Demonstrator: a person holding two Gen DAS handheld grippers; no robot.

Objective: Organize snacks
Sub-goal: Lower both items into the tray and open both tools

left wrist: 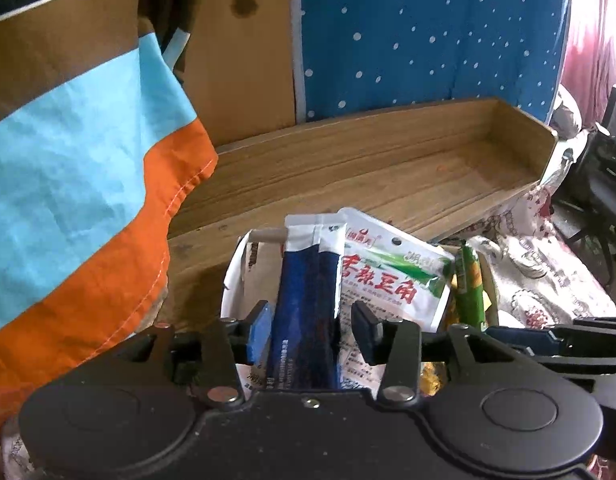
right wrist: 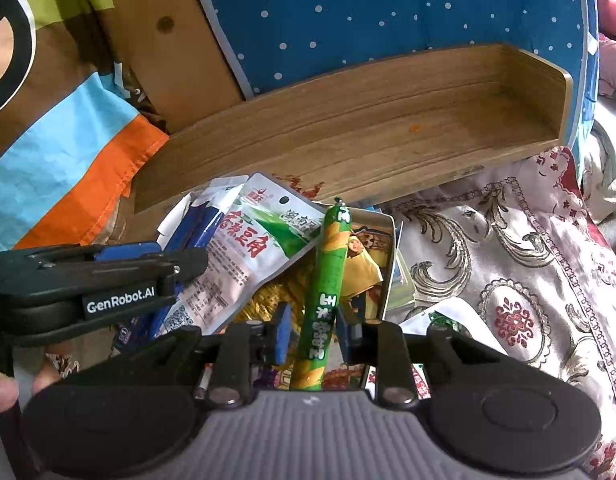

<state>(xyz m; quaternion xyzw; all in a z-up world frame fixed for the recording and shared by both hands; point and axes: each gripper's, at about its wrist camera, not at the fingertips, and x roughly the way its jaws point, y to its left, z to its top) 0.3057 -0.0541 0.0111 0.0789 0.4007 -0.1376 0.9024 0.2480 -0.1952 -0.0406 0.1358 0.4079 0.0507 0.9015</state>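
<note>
- left gripper [left wrist: 308,330]: jaws apart, blue-and-white packet [left wrist: 308,280] upright between them, pads not pressing
- right gripper [right wrist: 310,330]: jaws apart around green sausage stick [right wrist: 326,280], clear of it
- both snacks stand in the snack box [right wrist: 386,264], with the white bean pouch [right wrist: 248,252], in front of the wooden tray [right wrist: 348,128]

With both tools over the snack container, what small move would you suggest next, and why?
Probably draw the right tool back off the green corn sausage. Its pads stand clear of the stick, which leans in the tin among other packets, so it looks released. The wooden tray beyond has bare room.
</note>
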